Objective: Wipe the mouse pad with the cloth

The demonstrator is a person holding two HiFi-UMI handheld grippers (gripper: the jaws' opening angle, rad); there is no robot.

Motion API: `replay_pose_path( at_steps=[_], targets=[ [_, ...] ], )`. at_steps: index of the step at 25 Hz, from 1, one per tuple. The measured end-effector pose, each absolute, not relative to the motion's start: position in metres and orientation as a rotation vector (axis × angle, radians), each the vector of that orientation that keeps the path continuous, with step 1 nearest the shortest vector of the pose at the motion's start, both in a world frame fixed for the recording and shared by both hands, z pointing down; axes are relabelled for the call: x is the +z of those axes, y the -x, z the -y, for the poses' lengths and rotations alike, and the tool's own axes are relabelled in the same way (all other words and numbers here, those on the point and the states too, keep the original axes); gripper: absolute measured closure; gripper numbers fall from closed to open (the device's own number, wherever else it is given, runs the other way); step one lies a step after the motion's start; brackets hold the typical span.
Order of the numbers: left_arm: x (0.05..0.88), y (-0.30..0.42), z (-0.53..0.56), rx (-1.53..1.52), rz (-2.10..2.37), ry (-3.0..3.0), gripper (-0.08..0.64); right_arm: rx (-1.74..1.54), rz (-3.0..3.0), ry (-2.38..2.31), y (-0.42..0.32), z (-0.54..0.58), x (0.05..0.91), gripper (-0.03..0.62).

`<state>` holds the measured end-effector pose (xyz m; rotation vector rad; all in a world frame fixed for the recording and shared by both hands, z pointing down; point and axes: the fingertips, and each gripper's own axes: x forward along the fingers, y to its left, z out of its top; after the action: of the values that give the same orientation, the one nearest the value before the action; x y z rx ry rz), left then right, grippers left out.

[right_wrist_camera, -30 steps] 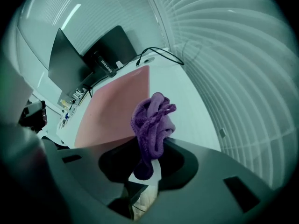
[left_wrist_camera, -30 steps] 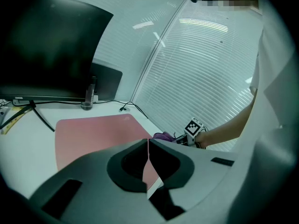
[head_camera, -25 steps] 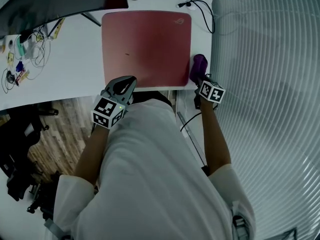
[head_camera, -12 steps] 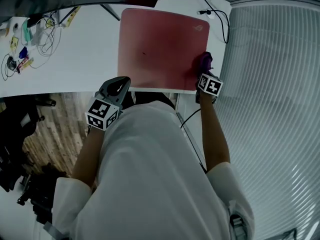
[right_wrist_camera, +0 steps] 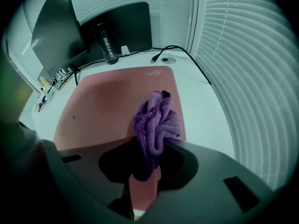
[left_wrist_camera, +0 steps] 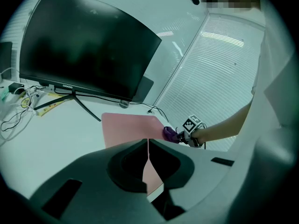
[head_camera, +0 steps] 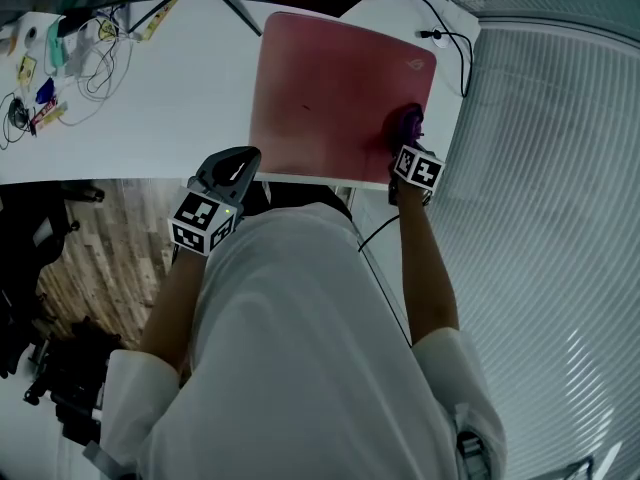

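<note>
The pad, pink, is laid on the desk in the upper centre of the head view. The cloth, purple and bunched, is pressed on the pad's right edge, toward its near corner. It is clamped between the jaws of the right gripper. The left gripper is held off the desk at the pad's lower left, jaws closed together on nothing. Wiping is judged to be under way; how much is done cannot be told. The next stroke calls for the cloth to be kept down and drawn leftward across the pad, clear of the cable at upper right.
</note>
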<state>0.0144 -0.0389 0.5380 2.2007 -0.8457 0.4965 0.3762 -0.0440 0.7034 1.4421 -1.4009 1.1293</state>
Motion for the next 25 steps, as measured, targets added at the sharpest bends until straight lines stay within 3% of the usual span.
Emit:
replay_pose_path(
  at_steps=[25],
  targets=[
    [0.546, 0.058, 0.051, 0.467, 0.889, -2.177, 0.537, 1.125, 1.561, -1.275, -0.225, 0.083, 0.708, 0.479]
  ],
)
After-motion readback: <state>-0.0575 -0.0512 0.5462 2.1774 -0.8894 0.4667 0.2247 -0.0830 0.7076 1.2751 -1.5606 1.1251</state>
